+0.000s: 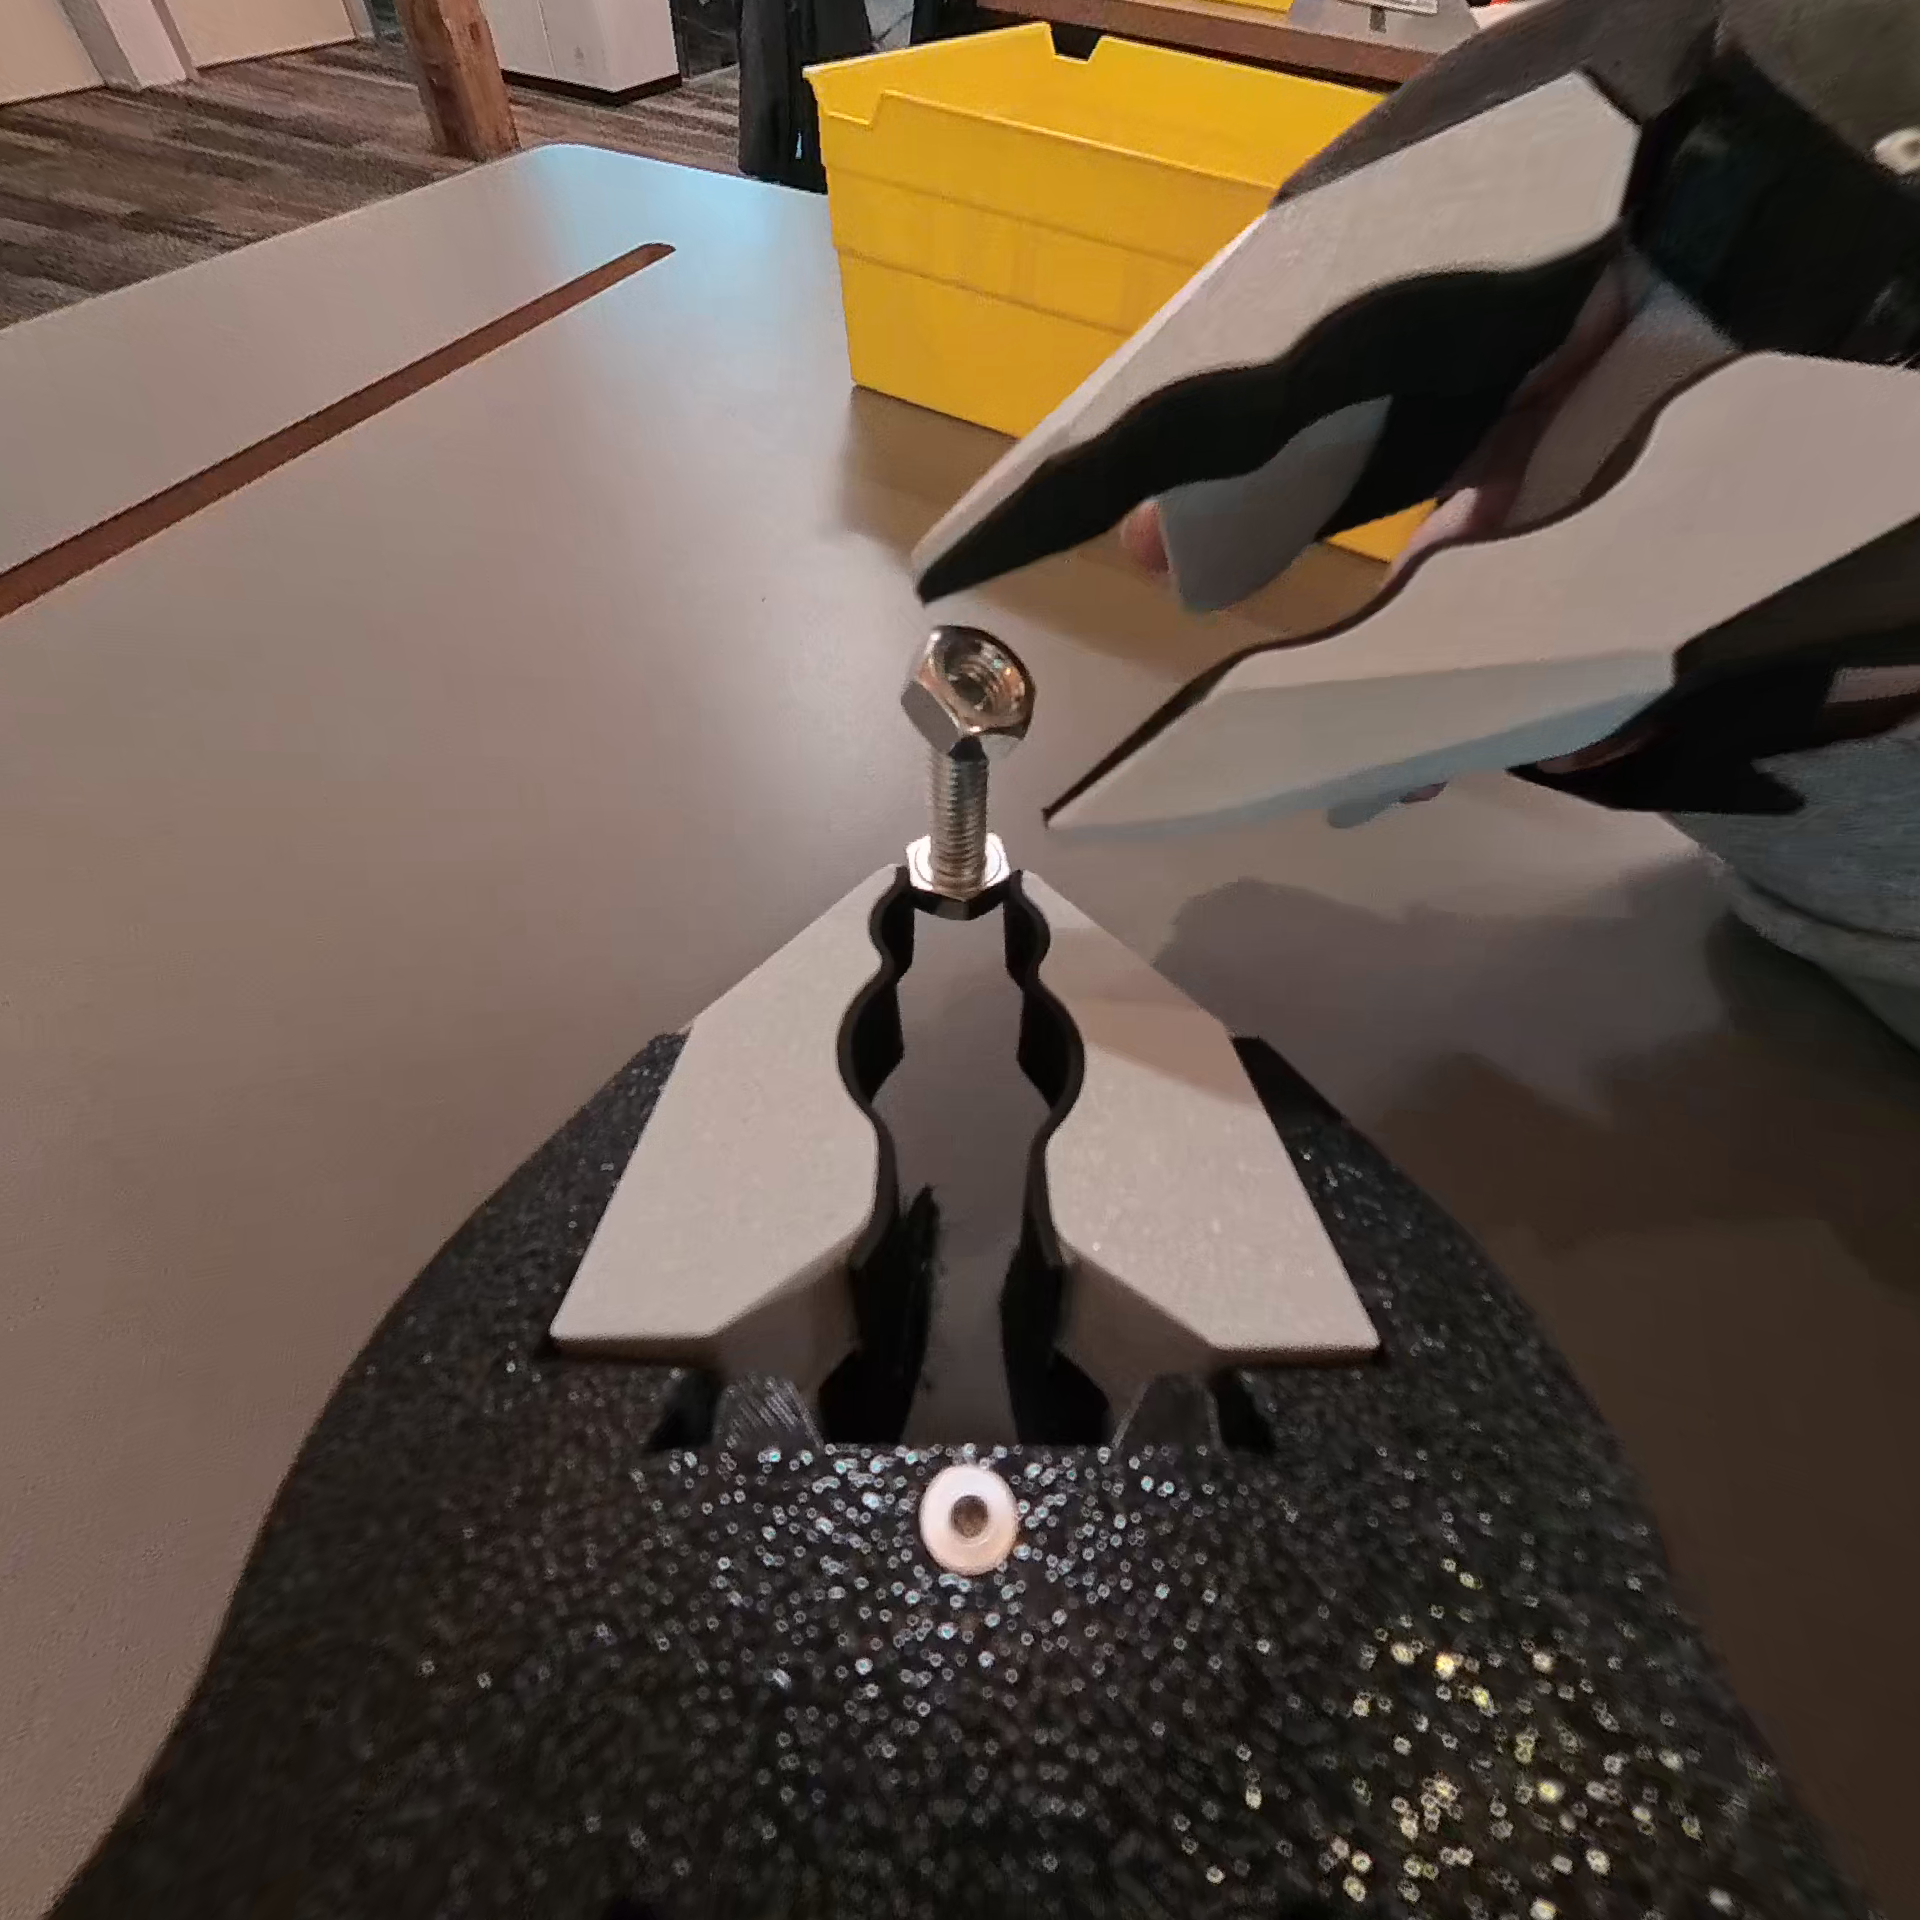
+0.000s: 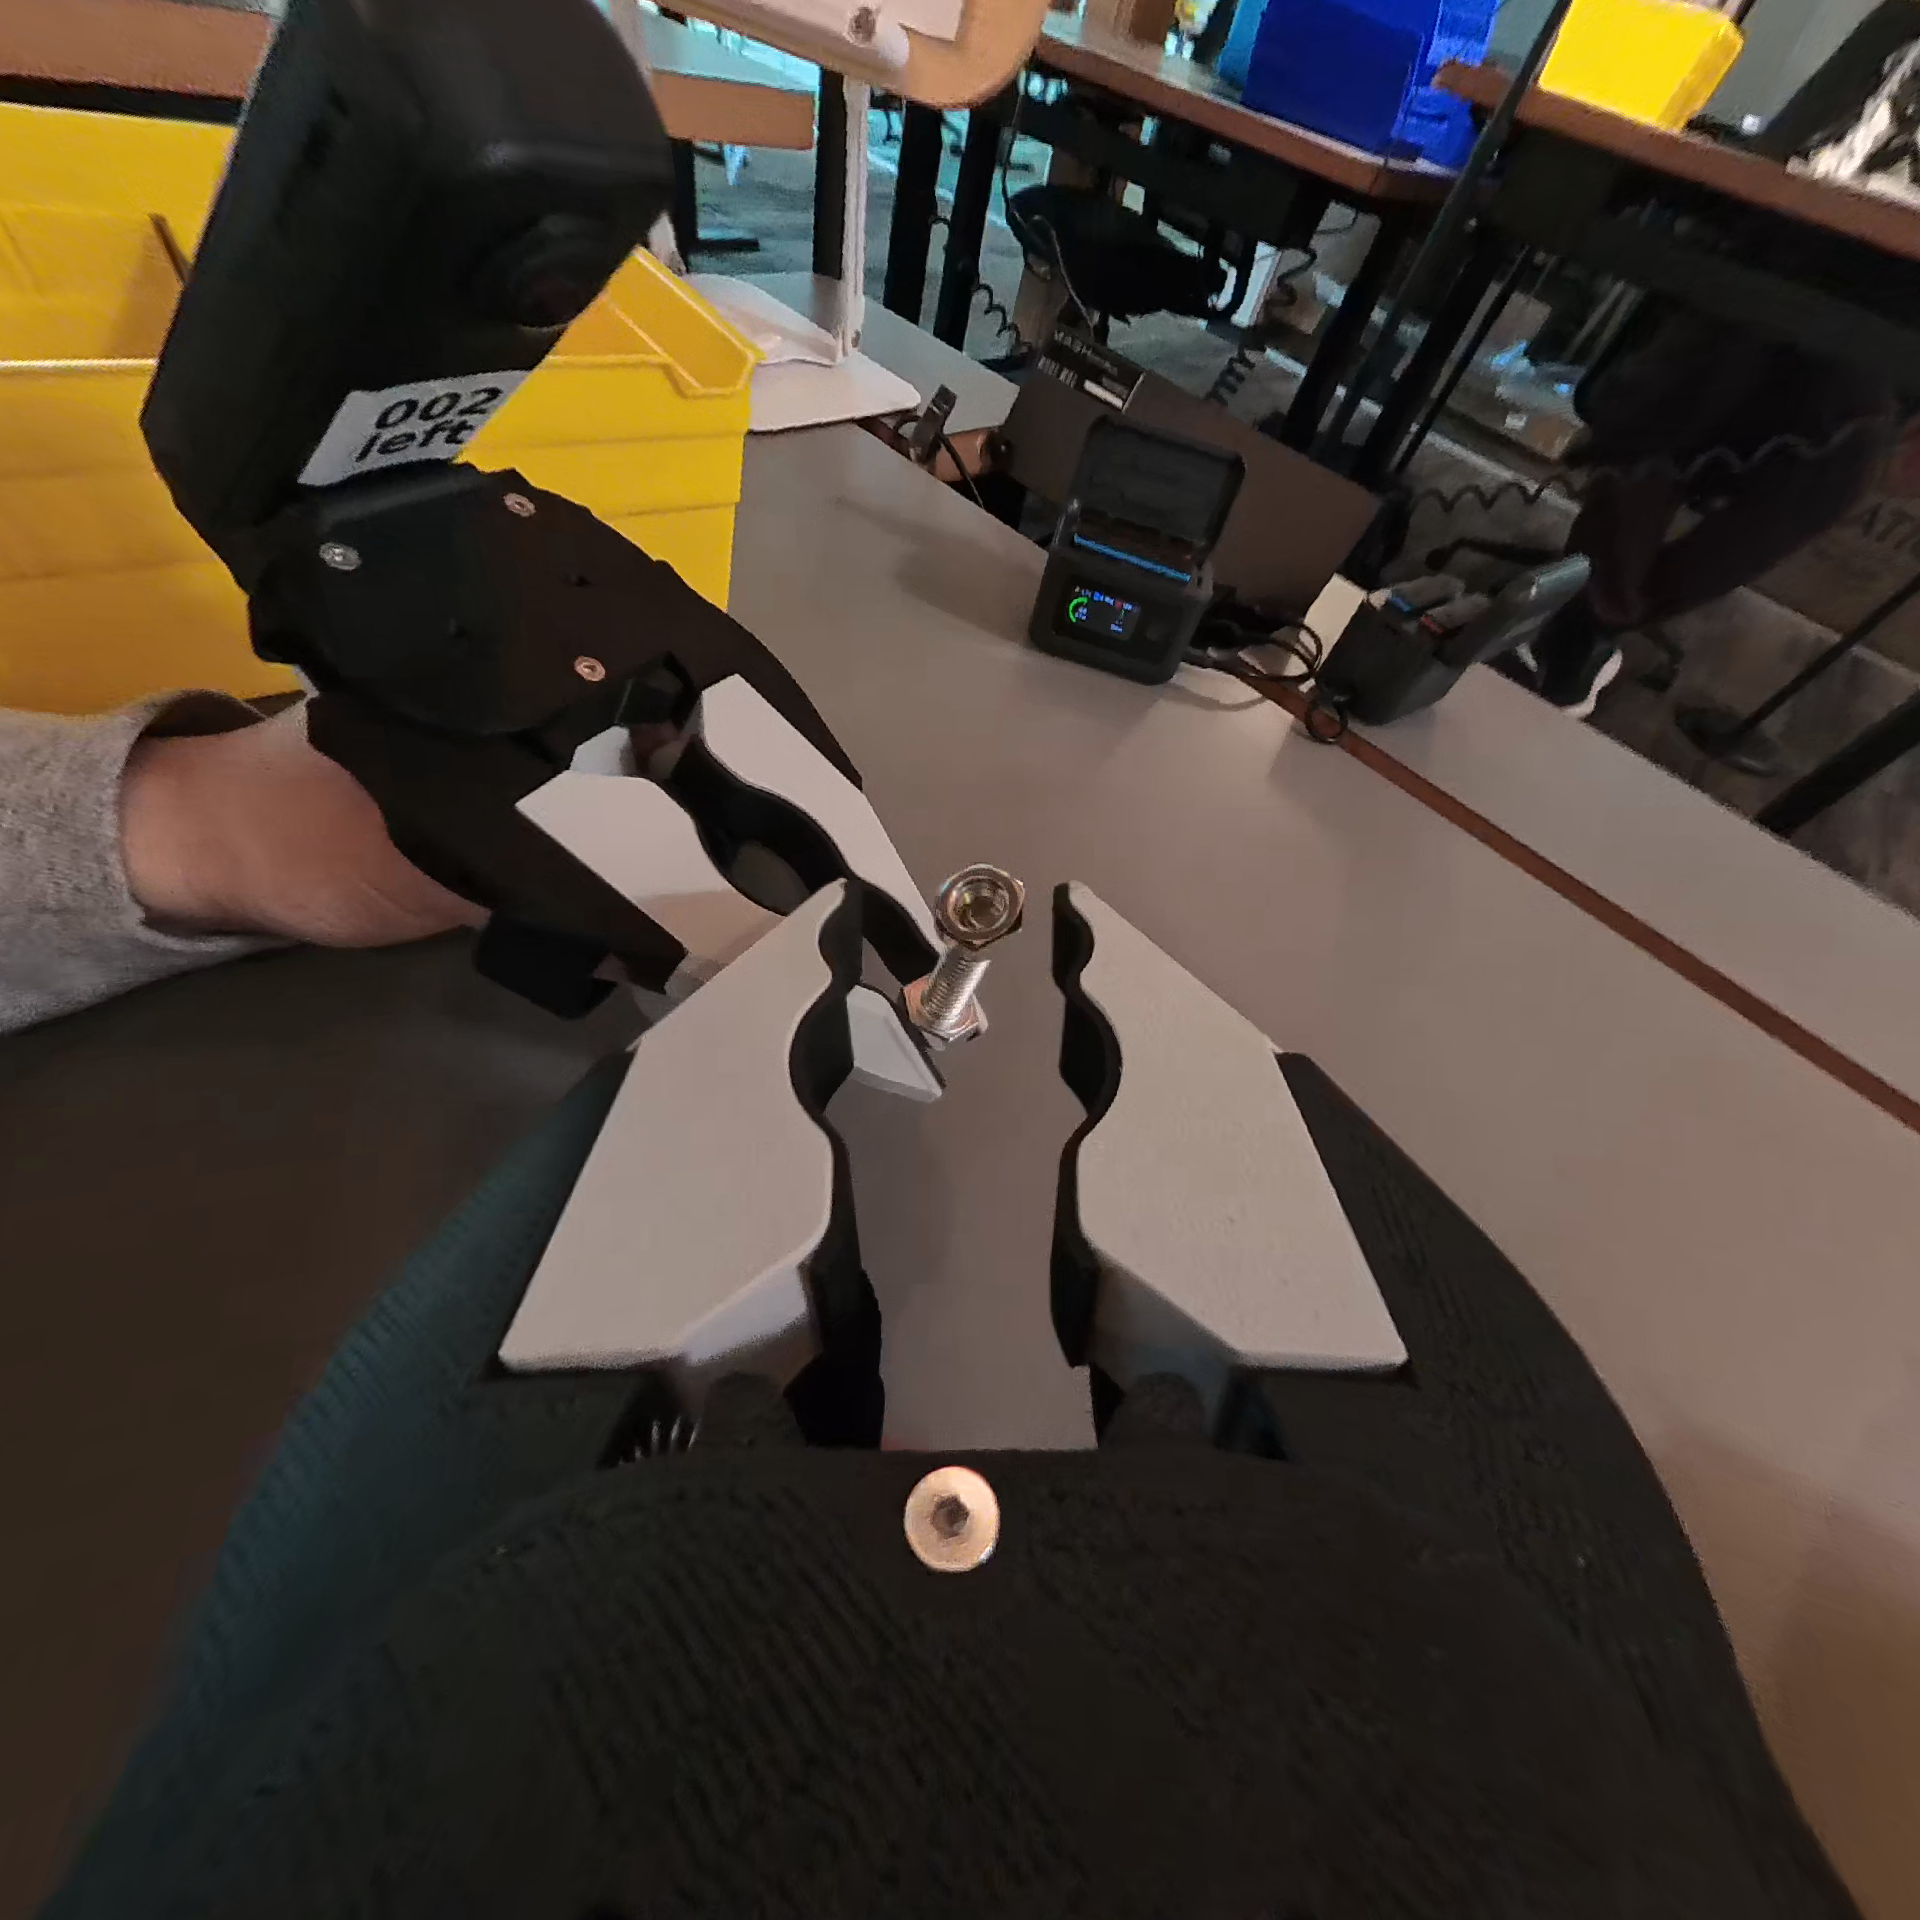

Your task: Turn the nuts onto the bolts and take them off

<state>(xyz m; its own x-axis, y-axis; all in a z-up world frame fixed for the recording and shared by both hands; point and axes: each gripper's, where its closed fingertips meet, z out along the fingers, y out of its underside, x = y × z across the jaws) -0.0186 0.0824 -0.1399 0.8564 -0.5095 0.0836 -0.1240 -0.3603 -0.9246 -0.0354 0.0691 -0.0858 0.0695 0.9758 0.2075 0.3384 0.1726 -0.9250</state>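
Note:
A silver bolt (image 1: 951, 805) stands upright over the grey table (image 1: 364, 779). My left gripper (image 1: 956, 883) is shut on its hex head. A silver nut (image 1: 971, 691) sits tilted on the top end of the thread. My right gripper (image 1: 987, 701) comes in from the upper right, open, with a fingertip on either side of the nut and not touching it. In the right wrist view the nut (image 2: 980, 906) lies between the open fingertips of my right gripper (image 2: 956, 899). The bolt (image 2: 951, 992) runs down to my left gripper (image 2: 920, 1013).
A yellow bin (image 1: 1039, 239) stands on the table behind the bolt and also shows in the right wrist view (image 2: 83, 468). A small black device with a lit screen (image 2: 1122, 592) and another black device (image 2: 1423, 644) sit farther off. A hand in a grey sleeve (image 2: 260, 831) holds the left gripper. About 5 cm separates my left fingertips from my right.

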